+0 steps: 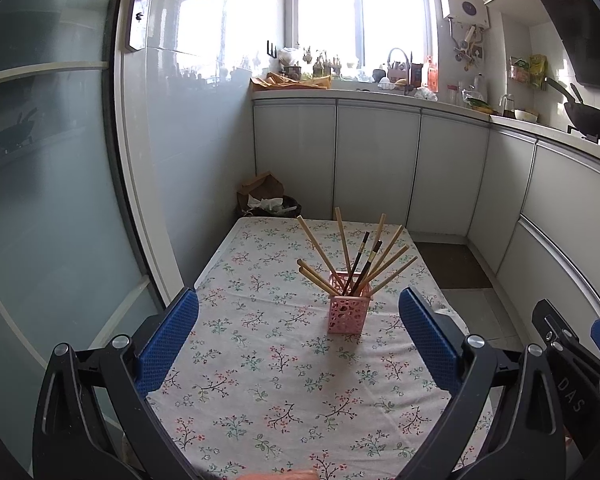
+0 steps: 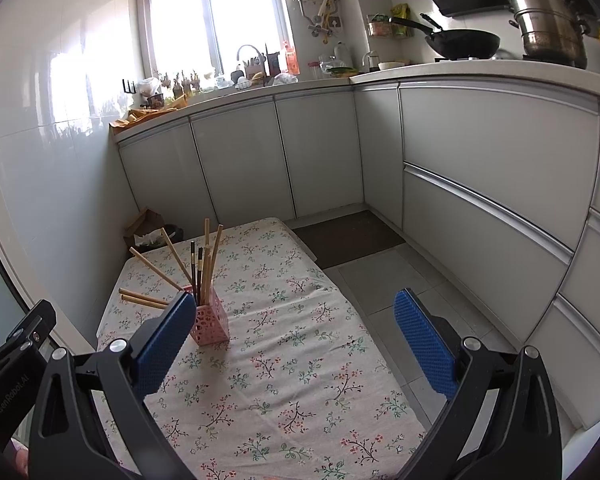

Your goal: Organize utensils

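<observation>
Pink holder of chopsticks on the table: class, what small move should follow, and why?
Probably pull both grippers back: every chopstick in view stands in the pink holder, the floral cloth shows none loose, and both sets of fingers are open and empty.

I see a matt cloth (image 1: 260, 360) with a printed flower pattern, slightly creased. The holder (image 1: 347, 312) looks like pink perforated plastic; most chopsticks (image 1: 384, 264) look like pale bare wood, two are dark and glossy. My pads (image 1: 168, 344) are blue, dimpled rubber on matt black plastic frames. Wall tiles (image 2: 60, 140) and cabinet doors (image 2: 480, 140) shine smooth; the pot (image 2: 548, 24) is polished metal.
</observation>
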The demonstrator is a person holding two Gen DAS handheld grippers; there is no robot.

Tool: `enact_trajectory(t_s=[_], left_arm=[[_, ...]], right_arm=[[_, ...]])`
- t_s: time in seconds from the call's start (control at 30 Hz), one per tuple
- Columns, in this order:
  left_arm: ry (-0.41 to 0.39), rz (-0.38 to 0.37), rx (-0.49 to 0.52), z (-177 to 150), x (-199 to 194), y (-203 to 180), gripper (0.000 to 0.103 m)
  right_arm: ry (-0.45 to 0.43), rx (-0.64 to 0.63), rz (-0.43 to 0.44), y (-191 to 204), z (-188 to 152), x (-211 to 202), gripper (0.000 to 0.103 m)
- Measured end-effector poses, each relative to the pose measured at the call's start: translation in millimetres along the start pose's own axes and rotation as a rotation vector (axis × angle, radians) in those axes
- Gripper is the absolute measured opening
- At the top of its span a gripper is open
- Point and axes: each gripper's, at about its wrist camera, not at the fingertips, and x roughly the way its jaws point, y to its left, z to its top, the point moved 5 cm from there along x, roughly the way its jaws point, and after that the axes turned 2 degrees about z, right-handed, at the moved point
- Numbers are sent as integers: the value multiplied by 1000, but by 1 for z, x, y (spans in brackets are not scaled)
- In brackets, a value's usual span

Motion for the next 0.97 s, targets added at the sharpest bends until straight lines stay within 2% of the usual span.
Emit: enact_trajectory(t_s=[0.33, 0.6, 0.67, 0.8, 0.97], left_arm=[[-32, 19, 21, -2, -1, -3, 95], [-70, 8, 11, -1, -6, -3, 87], [-65, -3, 17, -1, -6, -4, 87], [-48, -16, 27, 0, -5, -8, 96], [-35, -15, 7, 2, -5, -5, 96]], right_arm=[[2, 2, 1, 0, -2, 0, 97], [0, 8, -5, 0, -4, -1, 97], [1, 8, -2, 0, -4, -1, 97], [-4, 10, 2, 1, -2, -3, 97], [-4, 12, 2, 0, -1, -3, 97]])
